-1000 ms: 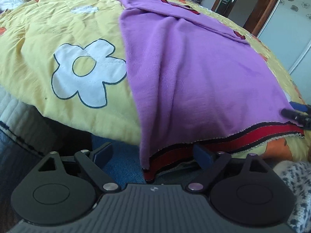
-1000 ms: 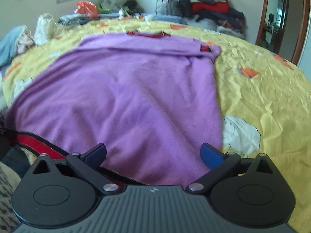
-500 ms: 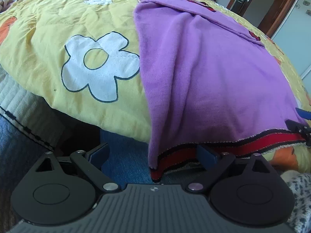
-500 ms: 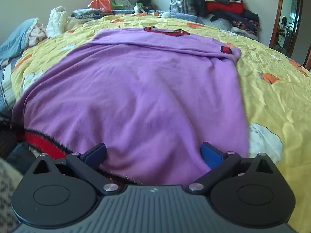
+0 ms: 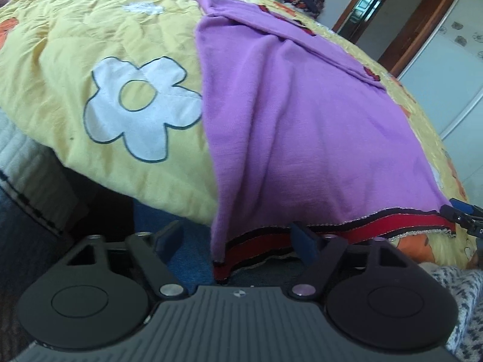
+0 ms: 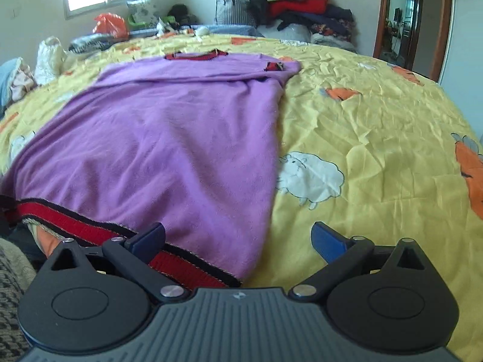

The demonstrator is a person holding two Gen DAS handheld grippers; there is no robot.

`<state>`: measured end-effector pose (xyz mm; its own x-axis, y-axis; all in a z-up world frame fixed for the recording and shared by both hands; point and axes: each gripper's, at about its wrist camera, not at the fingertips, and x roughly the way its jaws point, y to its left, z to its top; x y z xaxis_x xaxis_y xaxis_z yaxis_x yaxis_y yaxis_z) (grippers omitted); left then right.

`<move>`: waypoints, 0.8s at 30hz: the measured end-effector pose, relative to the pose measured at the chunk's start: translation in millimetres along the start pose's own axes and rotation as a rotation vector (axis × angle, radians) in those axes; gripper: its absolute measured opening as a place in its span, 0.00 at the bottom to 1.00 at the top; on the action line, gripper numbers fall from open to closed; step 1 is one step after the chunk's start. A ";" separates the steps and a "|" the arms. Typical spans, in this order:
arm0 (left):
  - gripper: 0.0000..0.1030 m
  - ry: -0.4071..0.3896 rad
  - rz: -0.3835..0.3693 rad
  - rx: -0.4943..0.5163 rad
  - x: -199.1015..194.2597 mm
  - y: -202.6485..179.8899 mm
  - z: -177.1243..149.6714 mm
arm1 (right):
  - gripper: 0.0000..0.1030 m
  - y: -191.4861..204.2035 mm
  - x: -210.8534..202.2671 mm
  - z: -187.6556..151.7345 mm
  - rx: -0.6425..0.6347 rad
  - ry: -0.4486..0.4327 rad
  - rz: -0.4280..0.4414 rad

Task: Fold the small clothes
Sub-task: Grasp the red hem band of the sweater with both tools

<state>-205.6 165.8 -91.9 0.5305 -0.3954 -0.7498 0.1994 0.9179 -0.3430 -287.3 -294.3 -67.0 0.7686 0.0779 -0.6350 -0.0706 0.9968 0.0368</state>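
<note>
- Left gripper (image 5: 238, 236): jaws have just been closing and stand partly open. The red-and-black hem (image 5: 256, 244) of the purple garment (image 5: 302, 126) hangs between the blue pads; a firm pinch cannot be confirmed.
- Right gripper (image 6: 238, 238): jaws stand wide open, straddling the garment's near right hem corner. The left pad (image 6: 148, 238) lies over the hem; nothing is clamped.
- Purple garment: lies flat on the yellow quilt (image 6: 377, 120), hem at the bed's near edge.

The sweater (image 6: 169, 138) is soft matt purple knit with a ribbed red hem (image 5: 392, 221). The quilt (image 6: 377, 126) is crinkled yellow cotton, upper right.
</note>
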 end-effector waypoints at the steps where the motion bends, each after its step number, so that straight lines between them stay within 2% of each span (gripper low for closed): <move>1: 0.38 -0.002 -0.006 0.007 0.4 -1.7 -0.1 | 1.00 0.7 -0.2 0.1 0.000 -0.005 0.007; 3: 0.32 -0.005 -0.029 0.013 1.8 -2.8 -1.0 | 1.00 2.6 -1.1 -0.3 0.003 -0.013 0.025; 6: 0.03 0.010 -0.046 0.003 6.6 0.4 -1.1 | 1.00 3.1 -2.1 -0.7 0.019 -0.027 0.069; 10: 0.02 -0.003 -0.120 -0.041 0.0 11.2 0.3 | 1.00 -5.8 -4.5 -0.5 0.096 -0.027 0.097; 14: 0.02 0.004 -0.184 -0.115 -4.1 23.2 2.8 | 1.00 -13.9 -9.2 -3.6 0.147 -0.012 0.174; 17: 0.02 -0.006 -0.196 -0.113 -10.7 25.3 6.0 | 0.99 -23.7 -4.4 -6.5 0.216 0.012 0.200; 19: 0.02 -0.011 -0.208 -0.111 -15.3 25.5 8.5 | 0.97 -34.8 -5.0 -8.2 0.293 -0.006 0.248; 20: 0.02 -0.013 -0.217 -0.116 -17.3 26.1 9.5 | 0.76 -39.5 -5.2 -8.5 0.325 -0.009 0.270; 21: 0.02 -0.015 -0.229 -0.122 -18.9 27.1 10.6 | 0.29 -43.3 -4.6 -8.3 0.354 -0.003 0.300; 22: 0.02 -0.015 -0.236 -0.129 -19.6 27.9 11.8 | 0.12 -47.2 -1.3 -9.3 0.394 0.022 0.337; 23: 0.02 -0.013 -0.244 -0.133 -19.5 28.5 12.9 | 0.07 -49.6 3.3 -11.6 0.426 0.050 0.360; 24: 0.02 -0.013 -0.252 -0.135 -20.0 28.9 13.6 | 0.07 -50.0 6.4 -14.0 0.432 0.064 0.366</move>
<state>-199.2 200.7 -79.2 0.4886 -0.6093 -0.6245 0.2149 0.7778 -0.5907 -287.8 -343.9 -83.7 0.7021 0.4315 -0.5665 -0.0484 0.8225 0.5666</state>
